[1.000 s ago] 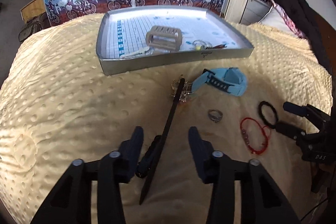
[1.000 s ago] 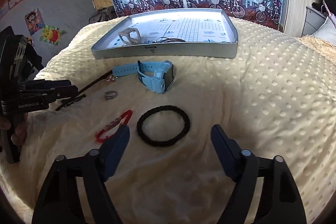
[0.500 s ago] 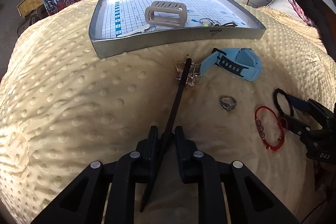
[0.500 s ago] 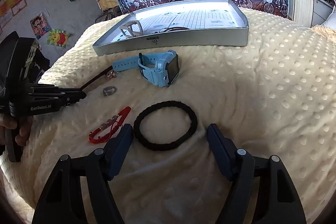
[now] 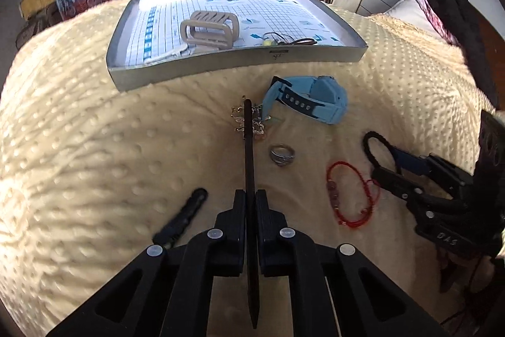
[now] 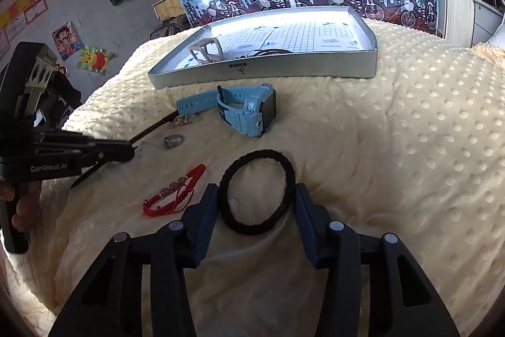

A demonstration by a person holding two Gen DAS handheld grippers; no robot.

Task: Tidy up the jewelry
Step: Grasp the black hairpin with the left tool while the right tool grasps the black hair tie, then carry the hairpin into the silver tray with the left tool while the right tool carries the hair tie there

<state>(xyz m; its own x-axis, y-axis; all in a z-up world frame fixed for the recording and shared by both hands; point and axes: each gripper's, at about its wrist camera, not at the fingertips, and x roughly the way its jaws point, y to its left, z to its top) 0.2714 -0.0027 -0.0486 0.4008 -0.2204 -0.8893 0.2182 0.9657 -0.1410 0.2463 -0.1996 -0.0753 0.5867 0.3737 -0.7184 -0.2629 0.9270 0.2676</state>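
Only the left view shows the left gripper [image 5: 251, 204] jaws squeezed on the black strap [image 5: 249, 153]. The right gripper [image 6: 257, 201] jaws sit wide apart, black hair tie [image 6: 257, 190] between them.

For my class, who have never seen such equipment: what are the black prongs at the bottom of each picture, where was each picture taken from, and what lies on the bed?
Each prong pair is a hand-held gripper a person carries, with a camera looking along its fingers. The left hand-held gripper is shut on a thin black strap. The right hand-held gripper is open around a black hair tie, not yet gripping it. On the yellow blanket lie a blue watch, a silver ring and a red bracelet. Behind stands a silver tray holding a beige hair clip.
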